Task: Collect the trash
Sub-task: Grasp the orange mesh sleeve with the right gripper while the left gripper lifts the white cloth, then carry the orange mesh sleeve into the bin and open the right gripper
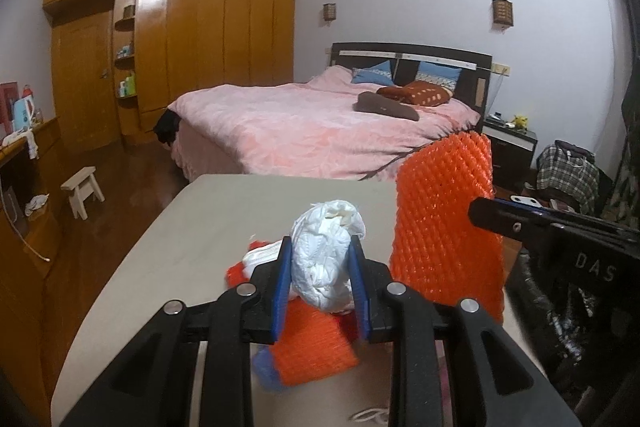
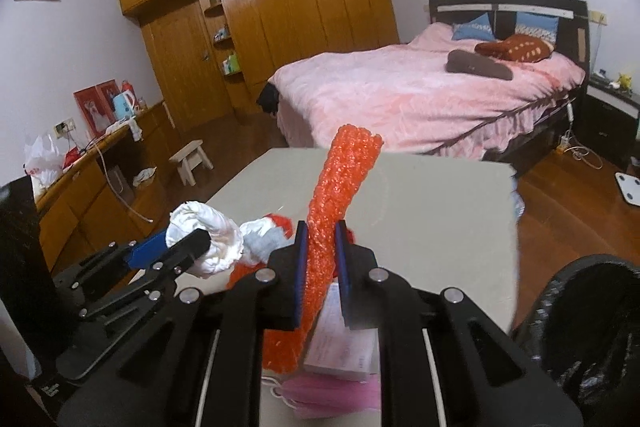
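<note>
My left gripper (image 1: 320,279) is shut on a crumpled white tissue wad (image 1: 326,259), held above the beige table (image 1: 192,239). It also shows in the right wrist view (image 2: 208,239). My right gripper (image 2: 322,263) is shut on an orange foam net sleeve (image 2: 336,203), which stands upright; it also shows in the left wrist view (image 1: 444,223). On the table under the left gripper lie another orange net (image 1: 316,343) and a red-and-white wrapper (image 1: 252,259). Under the right gripper lie a pink face mask (image 2: 332,395) and a pinkish box (image 2: 344,347).
A bin lined with a black bag (image 2: 588,327) stands at the table's right side. Beyond the table is a bed with a pink cover (image 1: 320,123), a wooden wardrobe (image 1: 208,39), a small stool (image 1: 82,191) and a side counter (image 2: 88,171) on the left.
</note>
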